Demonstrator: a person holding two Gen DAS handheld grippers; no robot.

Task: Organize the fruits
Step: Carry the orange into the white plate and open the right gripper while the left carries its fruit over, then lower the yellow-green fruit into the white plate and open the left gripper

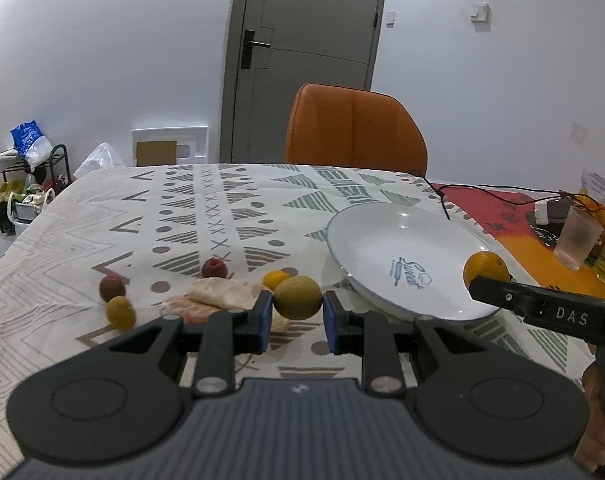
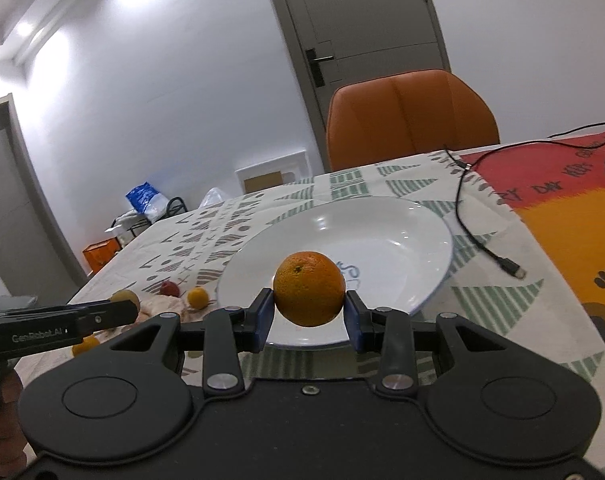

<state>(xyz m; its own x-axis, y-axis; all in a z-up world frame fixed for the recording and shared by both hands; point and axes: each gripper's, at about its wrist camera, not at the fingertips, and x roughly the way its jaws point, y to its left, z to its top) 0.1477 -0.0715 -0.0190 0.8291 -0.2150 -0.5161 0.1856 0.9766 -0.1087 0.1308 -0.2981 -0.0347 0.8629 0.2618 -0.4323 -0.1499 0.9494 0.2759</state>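
Room beyond the table

An orange chair (image 1: 356,130) is standing before the grey door (image 1: 302,52); white walls are flanking it, a cluttered black rack (image 1: 26,184) sitting far left.

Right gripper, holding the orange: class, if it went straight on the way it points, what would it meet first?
Most likely the white plate: it lies directly beyond the right gripper and its orange. Depth is uncertain, so contact could come nearer the front rim.
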